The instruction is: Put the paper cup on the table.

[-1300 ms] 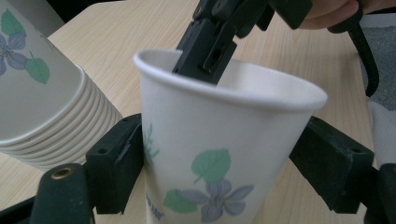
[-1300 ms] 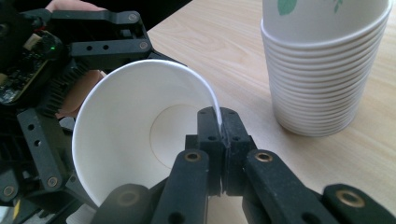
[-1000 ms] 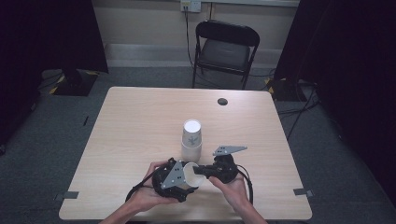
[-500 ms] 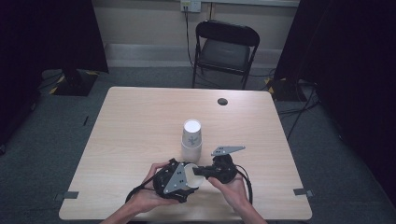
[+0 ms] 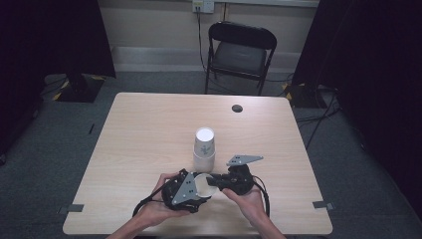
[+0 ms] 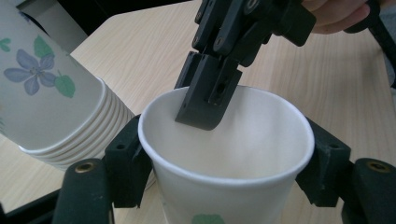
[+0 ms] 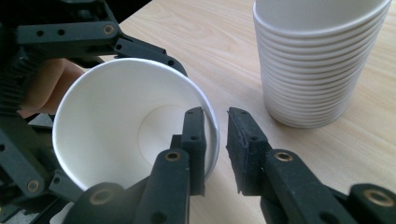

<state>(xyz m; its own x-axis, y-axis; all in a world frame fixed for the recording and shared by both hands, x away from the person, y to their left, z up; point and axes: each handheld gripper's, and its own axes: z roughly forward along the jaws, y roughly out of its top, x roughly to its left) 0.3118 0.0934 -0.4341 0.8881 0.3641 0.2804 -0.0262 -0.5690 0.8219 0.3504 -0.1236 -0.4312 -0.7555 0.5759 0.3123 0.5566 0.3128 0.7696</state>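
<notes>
**Cup handover, near edge**

High view: cup (image 5: 202, 183) between both grippers, stack (image 5: 204, 148) just beyond.

Left gripper view: left gripper (image 6: 224, 163) has just closed on cup's sides; keep squeeze light.

Right gripper view: right gripper (image 7: 216, 140), just eased apart, straddles rim; withdraw straight.

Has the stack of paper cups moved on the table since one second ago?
No. The stack of cups stands at the same spot, the same way from the dark round hole in the table.

left gripper (image 5: 195, 188): near table edge, jaws just closed inward, pads pressing both sides of a cup. right gripper (image 5: 213, 182): facing it, jaws just parted slightly, straddling the rim. both hands resting low, forearms converging.
</notes>
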